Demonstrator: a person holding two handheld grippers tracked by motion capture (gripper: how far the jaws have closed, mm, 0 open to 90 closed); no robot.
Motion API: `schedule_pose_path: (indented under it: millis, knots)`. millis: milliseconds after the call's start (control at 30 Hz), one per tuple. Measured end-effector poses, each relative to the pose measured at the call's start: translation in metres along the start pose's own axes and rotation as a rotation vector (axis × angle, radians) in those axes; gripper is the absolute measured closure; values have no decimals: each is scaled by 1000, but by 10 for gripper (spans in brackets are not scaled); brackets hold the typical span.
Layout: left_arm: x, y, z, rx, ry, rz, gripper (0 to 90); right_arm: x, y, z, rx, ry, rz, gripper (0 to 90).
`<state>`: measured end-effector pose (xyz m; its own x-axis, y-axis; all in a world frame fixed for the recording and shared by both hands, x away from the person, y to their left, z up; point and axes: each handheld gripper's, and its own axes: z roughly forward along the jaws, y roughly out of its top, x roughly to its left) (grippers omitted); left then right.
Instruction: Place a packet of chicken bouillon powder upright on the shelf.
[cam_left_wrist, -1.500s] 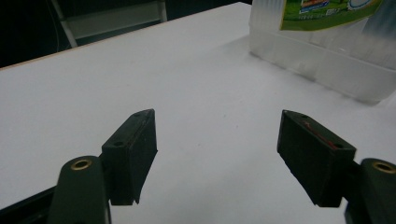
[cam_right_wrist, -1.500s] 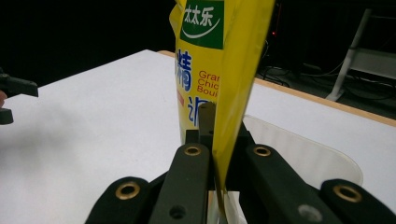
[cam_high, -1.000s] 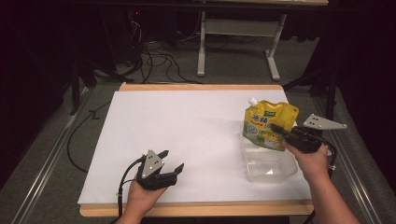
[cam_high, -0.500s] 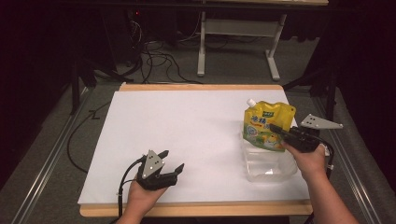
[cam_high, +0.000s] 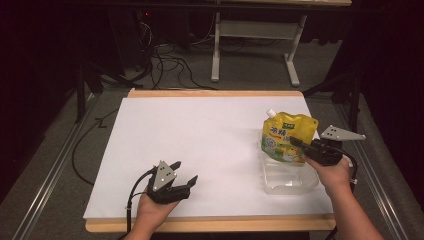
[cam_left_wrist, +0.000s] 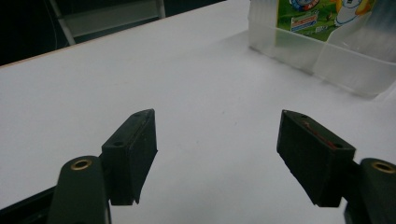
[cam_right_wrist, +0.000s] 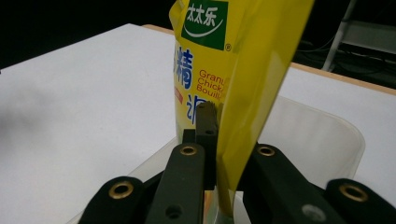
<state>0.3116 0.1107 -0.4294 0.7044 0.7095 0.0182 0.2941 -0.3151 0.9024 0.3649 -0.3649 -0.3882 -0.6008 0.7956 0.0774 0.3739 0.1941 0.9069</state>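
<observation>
— On the right side of the white surface (cam_high: 210, 145), what is your right hand-held gripper (cam_high: 300, 146) doing?

— Your right hand-held gripper is clamped on the side edge of the yellow stand-up pouch (cam_high: 286, 137), its jaws pinching the thin film. The pouch stands upright with its base inside the clear plastic container (cam_high: 290, 179), and its white spout (cam_high: 270, 113) sits at the top left corner in the high view.

— Can you read the pouch?

— From the right gripper view you see a green panel with white Chinese characters (cam_right_wrist: 208, 15) at the top, large blue characters beneath it, and red English print reading "Gran…" and "Chick…" and "Bouillo…", cut off by the fold of the pouch. In the left gripper view, the lower part of the label (cam_left_wrist: 322, 14) shows green with cartoon figures through the container wall; the small writing there is too fine to read.

— And your left hand?

— Your left hand-held gripper (cam_high: 184, 172) rests near the front edge of the surface, well apart from the pouch, jaws spread wide with nothing between them.
</observation>
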Motion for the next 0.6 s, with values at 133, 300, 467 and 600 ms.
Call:
schedule_pose_path:
  millis: [133, 300, 467, 600]
  knots:
    - [0, 0, 0, 2, -2, -1, 292, 2, -2, -1, 12, -2, -7, 885]
    - [0, 0, 0, 3, -2, 0, 293, -3, -8, -2, 8, -4, 31, 880]
    - [0, 0, 1, 6, -1, 0, 292, -7, -14, -3, 18, -13, 50, 859]
    - [-1, 0, 2, 4, -5, -1, 293, -9, -17, -3, 14, -14, 58, 846]
